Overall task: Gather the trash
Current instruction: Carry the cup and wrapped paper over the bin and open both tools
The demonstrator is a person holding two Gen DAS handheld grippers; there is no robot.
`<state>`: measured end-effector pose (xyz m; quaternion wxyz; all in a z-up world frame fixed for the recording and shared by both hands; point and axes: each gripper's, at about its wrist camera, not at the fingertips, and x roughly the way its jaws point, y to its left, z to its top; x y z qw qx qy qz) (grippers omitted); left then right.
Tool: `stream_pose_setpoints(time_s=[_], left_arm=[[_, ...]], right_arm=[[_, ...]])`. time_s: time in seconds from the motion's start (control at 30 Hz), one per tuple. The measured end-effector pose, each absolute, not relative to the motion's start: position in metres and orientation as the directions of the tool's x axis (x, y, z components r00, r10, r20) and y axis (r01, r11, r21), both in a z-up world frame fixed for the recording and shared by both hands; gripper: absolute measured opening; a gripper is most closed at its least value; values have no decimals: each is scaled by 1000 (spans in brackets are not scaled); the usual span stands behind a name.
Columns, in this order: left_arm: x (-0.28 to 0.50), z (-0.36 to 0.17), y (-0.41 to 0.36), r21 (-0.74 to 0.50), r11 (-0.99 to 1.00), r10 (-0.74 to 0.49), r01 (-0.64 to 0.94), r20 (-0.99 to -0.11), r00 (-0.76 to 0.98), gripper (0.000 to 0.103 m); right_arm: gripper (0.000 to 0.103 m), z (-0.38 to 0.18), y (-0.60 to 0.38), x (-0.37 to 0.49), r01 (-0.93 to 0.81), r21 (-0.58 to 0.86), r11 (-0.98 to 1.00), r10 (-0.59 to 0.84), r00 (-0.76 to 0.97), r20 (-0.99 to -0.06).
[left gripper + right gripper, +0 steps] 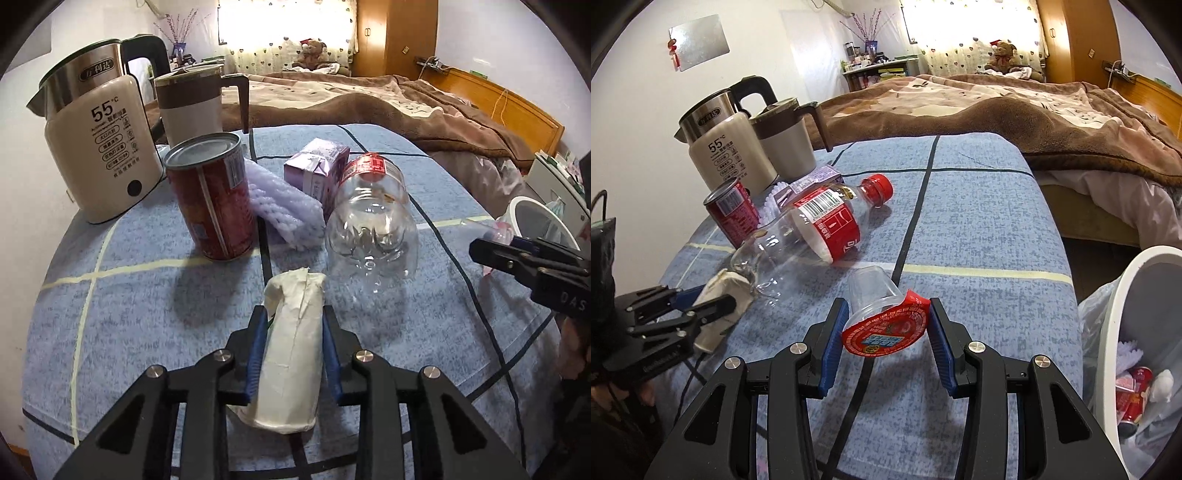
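Note:
My left gripper (293, 314) is shut on a cream paper wad (291, 354) that lies lengthwise between its blue pads on the blue checked tablecloth (129, 295). The right wrist view shows that same left gripper (701, 310) and wad (727, 291) at the left. My right gripper (888, 306) is shut on a clear plastic cup (871, 291) with a peeled red lid (886, 328), held just above the cloth. Behind lie an empty clear bottle (369, 229) with a red label, a red can (214, 199), a purple carton (317, 166) and white foam netting (280, 206).
A cream kettle (96, 147) and a lidded jug (192, 107) stand at the table's back left. A white bin (1137, 295) lined with a bag stands beside the table's right edge, with a red can and other scraps inside. A bed with a brown blanket (997, 103) lies beyond.

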<state>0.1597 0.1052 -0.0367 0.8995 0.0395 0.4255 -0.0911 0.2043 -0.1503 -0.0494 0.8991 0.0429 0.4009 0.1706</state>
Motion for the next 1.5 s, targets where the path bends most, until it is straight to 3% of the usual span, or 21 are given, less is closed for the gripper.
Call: stream_pose_setpoints(time_s=[0.13, 0.3, 0.47, 1.03, 1.5], left_arm=[[161, -39, 108, -22, 986, -122, 167, -778, 616, 39], [160, -39, 103, 5, 987, -96, 161, -782, 616, 40], [154, -33, 97, 6, 988, -93, 156, -780, 619, 30], [126, 14, 36, -56, 954, -248, 293, -696, 674, 29], [130, 32, -56, -82, 891, -384, 447, -663, 642, 29]], right_arm=[[44, -47, -153, 200, -272, 222, 936, 347, 623, -700], [44, -44, -159, 196, -266, 227, 937, 348, 631, -694], [44, -40, -164, 189, -267, 232, 935, 352, 640, -682], [44, -15, -214, 163, -214, 246, 945, 324, 708, -628], [44, 5, -291, 142, -96, 221, 970, 213, 770, -601]])
